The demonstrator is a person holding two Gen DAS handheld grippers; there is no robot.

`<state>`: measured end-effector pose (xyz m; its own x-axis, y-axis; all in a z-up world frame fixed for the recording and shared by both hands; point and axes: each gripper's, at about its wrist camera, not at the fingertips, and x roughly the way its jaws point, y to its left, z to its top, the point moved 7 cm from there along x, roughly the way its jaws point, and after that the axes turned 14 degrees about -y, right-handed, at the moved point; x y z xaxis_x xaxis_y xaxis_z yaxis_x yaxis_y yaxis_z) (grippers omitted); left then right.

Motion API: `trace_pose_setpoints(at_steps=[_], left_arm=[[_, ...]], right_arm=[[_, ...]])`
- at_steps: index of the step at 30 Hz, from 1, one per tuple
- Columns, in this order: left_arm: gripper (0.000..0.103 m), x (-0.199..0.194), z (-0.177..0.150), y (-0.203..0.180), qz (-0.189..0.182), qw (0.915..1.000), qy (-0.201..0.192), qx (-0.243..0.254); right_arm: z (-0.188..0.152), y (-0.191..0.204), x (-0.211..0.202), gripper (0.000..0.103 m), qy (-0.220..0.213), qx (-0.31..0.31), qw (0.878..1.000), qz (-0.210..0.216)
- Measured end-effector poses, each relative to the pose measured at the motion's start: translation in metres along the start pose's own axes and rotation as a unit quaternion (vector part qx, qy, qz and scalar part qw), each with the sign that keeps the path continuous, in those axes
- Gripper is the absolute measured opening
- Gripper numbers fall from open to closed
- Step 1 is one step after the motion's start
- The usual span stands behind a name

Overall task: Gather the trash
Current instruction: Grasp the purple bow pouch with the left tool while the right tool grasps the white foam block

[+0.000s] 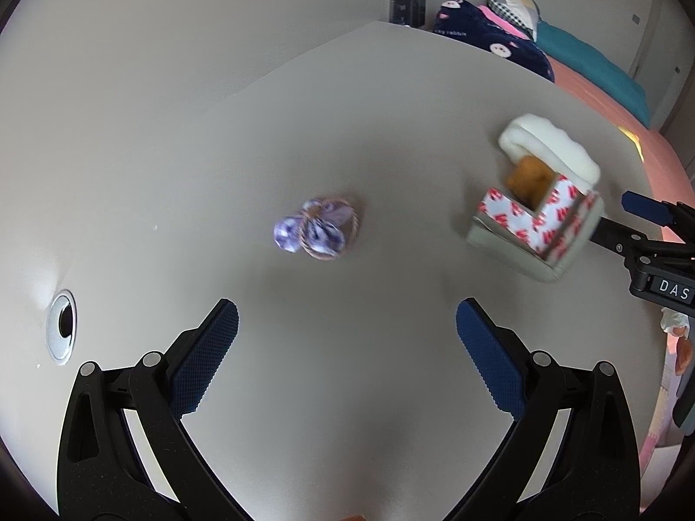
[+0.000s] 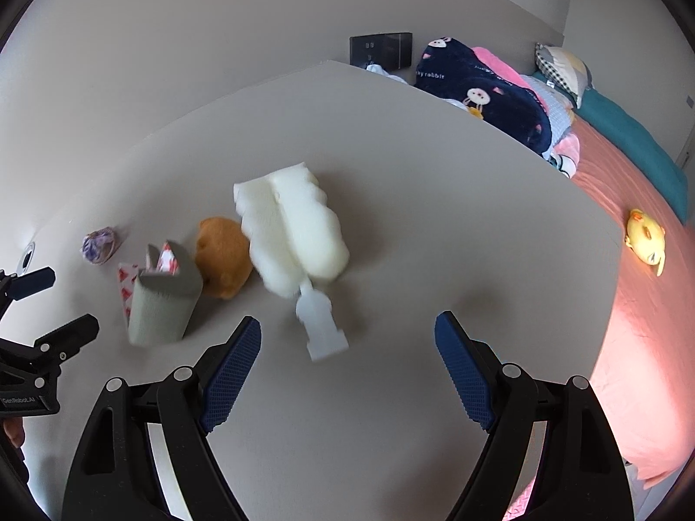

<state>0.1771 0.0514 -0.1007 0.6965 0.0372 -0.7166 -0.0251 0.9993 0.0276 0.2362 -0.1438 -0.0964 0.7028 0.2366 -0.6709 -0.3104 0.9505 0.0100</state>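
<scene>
The purple wad (image 1: 313,229) lay on the table (image 1: 391,108) just beyond the left gripper (image 1: 347,334), a little left of the gap between its spread, empty jaws. To its right stood a grey box (image 1: 532,234) with red-printed flaps, an orange lump (image 2: 223,256) touching it, and a white foam piece (image 2: 289,234) with a pale plastic handle (image 2: 321,325). That handle lay just ahead of the right gripper (image 2: 347,343), nearer its left finger; those jaws too stood wide and held nothing. A bed (image 2: 630,325) lay right of the table.
</scene>
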Motion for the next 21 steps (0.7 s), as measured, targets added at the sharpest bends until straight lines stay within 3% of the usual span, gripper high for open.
trace_pose_setpoints(at_steps=[8, 18, 19, 21], left_arm=[[0.084, 0.018, 0.010, 0.007, -0.005, 1.0000, 0.006, -0.002], [0.048, 0.030, 0.025, 0.011, -0.017, 0.9997, -0.017, -0.006], [0.043, 0.031, 0.026, 0.011, -0.016, 0.9997, -0.021, 0.000], [0.040, 0.031, 0.026, 0.010, -0.018, 0.9995, -0.025, 0.005]], right_arm=[[0.013, 0.010, 0.017, 0.083, -0.003, -0.014, 1.000, 0.005], [0.022, 0.013, 0.032, 0.083, -0.011, -0.023, 1.000, 0.006], [0.022, 0.012, 0.033, 0.082, -0.012, -0.023, 1.000, 0.006], [0.024, 0.013, 0.035, 0.070, -0.013, -0.024, 1.000, 0.010]])
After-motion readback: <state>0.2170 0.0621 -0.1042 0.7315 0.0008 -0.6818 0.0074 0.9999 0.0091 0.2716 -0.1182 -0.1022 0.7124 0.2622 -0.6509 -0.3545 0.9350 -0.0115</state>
